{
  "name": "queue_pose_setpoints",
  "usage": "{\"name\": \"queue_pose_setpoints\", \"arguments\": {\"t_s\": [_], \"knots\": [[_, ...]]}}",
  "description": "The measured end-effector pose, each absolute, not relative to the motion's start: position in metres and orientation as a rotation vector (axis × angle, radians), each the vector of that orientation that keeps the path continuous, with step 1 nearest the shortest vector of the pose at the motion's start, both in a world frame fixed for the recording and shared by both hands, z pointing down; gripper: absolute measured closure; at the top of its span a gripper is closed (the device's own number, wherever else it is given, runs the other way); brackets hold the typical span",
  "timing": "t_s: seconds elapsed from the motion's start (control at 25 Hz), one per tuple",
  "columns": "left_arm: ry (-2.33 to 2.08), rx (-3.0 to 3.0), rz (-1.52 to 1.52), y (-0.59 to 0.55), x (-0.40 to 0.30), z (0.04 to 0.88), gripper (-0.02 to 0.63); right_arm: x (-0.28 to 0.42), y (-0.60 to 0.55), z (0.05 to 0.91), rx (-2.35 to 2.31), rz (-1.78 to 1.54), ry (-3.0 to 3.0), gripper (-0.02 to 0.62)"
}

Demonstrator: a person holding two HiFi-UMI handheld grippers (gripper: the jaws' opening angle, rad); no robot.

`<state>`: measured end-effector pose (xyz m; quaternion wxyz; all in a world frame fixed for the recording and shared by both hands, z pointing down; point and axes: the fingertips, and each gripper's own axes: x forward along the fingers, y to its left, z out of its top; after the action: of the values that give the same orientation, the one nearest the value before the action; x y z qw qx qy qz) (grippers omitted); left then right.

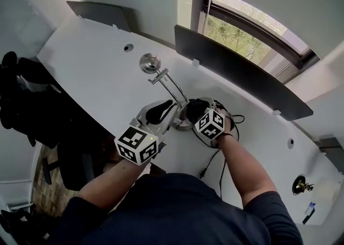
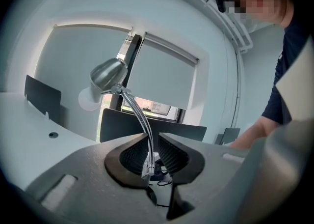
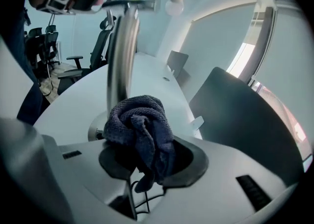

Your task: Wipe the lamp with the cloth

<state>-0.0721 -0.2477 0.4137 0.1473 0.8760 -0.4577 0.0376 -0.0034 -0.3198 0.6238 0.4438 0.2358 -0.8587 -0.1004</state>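
A chrome desk lamp stands on the white desk, its head (image 1: 149, 63) at the far end of a curved arm (image 1: 174, 89). In the left gripper view the head (image 2: 109, 73) sits high and the arm (image 2: 140, 115) runs down between the jaws. My left gripper (image 1: 164, 110) (image 2: 148, 158) is shut on the lower arm. My right gripper (image 1: 194, 110) (image 3: 147, 154) is shut on a bunched dark blue cloth (image 3: 142, 127) (image 1: 196, 107). The cloth rests against the lamp's stem (image 3: 120, 61), just above the round base (image 3: 96, 128).
Dark divider panels (image 1: 236, 69) (image 1: 102, 13) stand along the desk's far edge, with a window behind. A black cable (image 1: 215, 158) trails from the lamp base toward me. A black office chair (image 1: 32, 99) stands off the desk's left edge. A cable hole (image 1: 128, 48) lies beyond the lamp.
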Motion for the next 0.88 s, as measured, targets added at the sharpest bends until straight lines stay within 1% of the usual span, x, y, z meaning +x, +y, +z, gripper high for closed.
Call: {"name": "queue_pose_setpoints", "arguments": {"t_s": [0.36, 0.68, 0.76, 0.88], "knots": [[-1.241, 2.569, 0.078, -0.207, -0.069, 0.398, 0.557, 0.007, -0.244, 0.527, 0.749, -0.133, -2.341, 0.460], [-1.132, 2.621, 0.135, -0.171, -0.059, 0.409, 0.557, 0.001, -0.186, 0.450, 0.824, 0.146, -2.618, 0.460], [-1.102, 2.622, 0.122, -0.163, -0.057, 0.410, 0.562, 0.000, -0.176, 0.431, 0.835, 0.206, -2.695, 0.459], [-1.072, 2.639, 0.108, -0.152, -0.056, 0.408, 0.591, -0.002, -0.162, 0.405, 0.845, 0.254, -2.783, 0.460]]}}
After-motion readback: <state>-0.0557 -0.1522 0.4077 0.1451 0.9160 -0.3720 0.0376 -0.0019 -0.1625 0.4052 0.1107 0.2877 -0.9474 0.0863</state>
